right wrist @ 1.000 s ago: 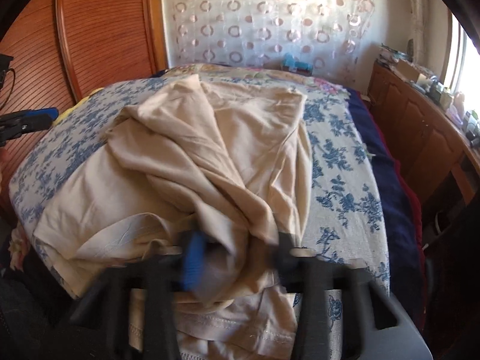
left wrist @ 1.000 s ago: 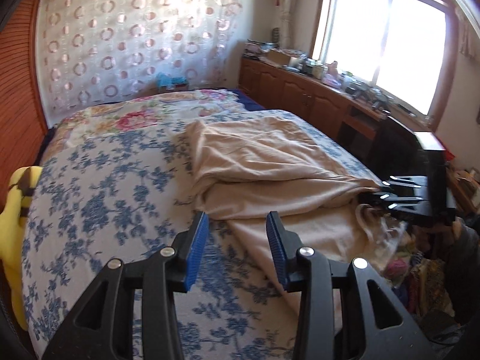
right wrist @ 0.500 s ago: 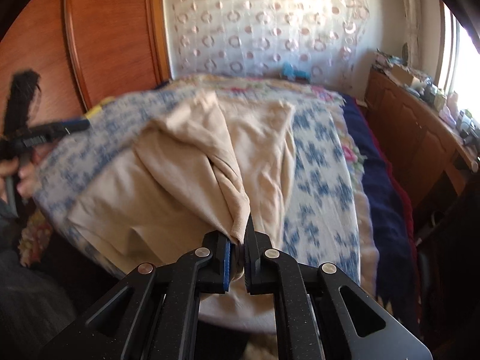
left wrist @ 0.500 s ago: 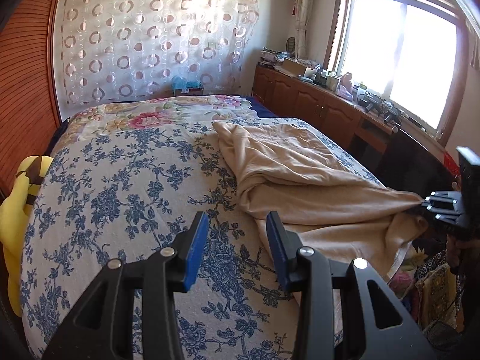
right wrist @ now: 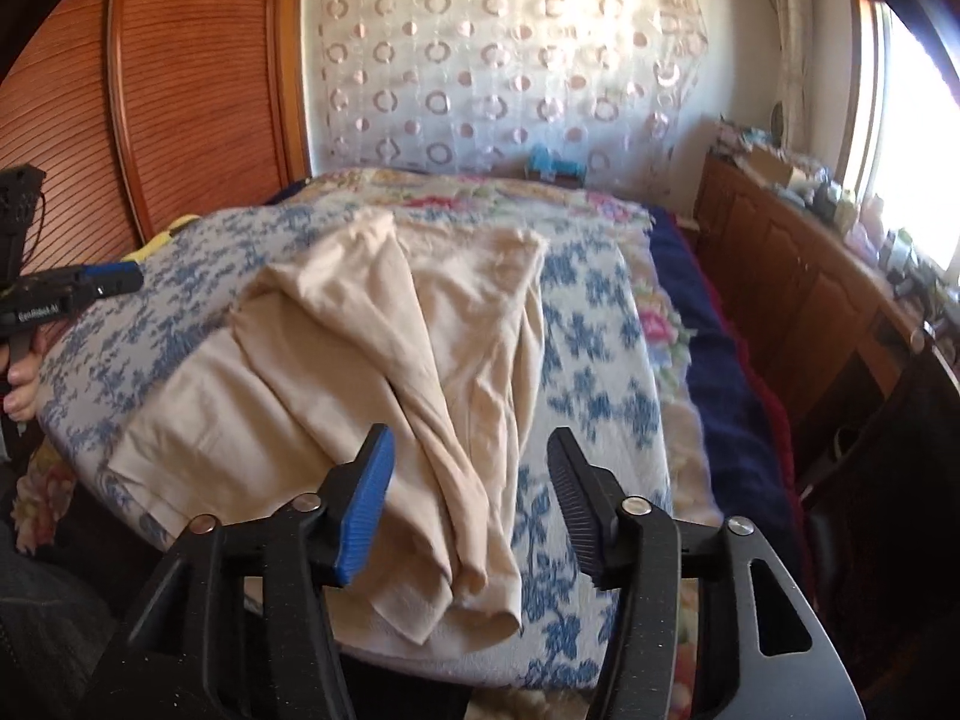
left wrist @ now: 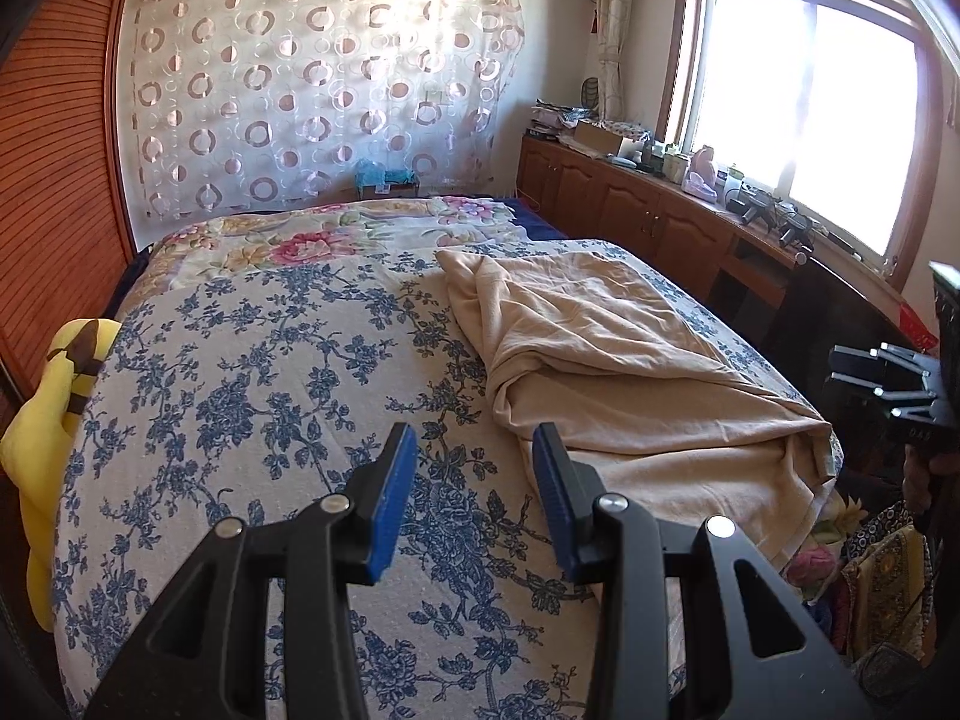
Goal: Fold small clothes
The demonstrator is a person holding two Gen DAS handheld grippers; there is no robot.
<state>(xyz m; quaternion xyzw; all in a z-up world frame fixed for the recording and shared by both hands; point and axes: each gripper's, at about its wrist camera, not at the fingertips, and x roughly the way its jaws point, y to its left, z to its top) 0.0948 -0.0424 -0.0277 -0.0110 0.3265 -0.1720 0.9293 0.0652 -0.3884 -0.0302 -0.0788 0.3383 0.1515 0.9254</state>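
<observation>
- The right gripper (right wrist: 468,498), black with blue ribbed pads (right wrist: 365,504), has just sprung its jaws apart; they stand wide with nothing pressed between them, and a rumpled fold of the beige cotton garment (right wrist: 384,372) lies on the bed just beyond and below the gap.
- The left gripper (left wrist: 474,498) holds its blue pads (left wrist: 393,501) a moderate way apart over bare bedspread, gripping nothing.
- In the left wrist view the beige cotton garment (left wrist: 612,372) lies just right of and beyond the right-hand finger, its near edge partly hidden behind that finger.
- The garment is spread in loose creases across the blue-and-white floral bedspread (left wrist: 252,396), near the bed's near right edge, with its near hem draping over the edge.
- The right wrist view is motion-blurred, so the bedspread pattern smears.
- At far right of the left view the right gripper (left wrist: 882,384) is seen from the side and cut off by the frame.
- A yellow plush toy (left wrist: 48,420) sits at the bed's left edge, partly cut off.
</observation>
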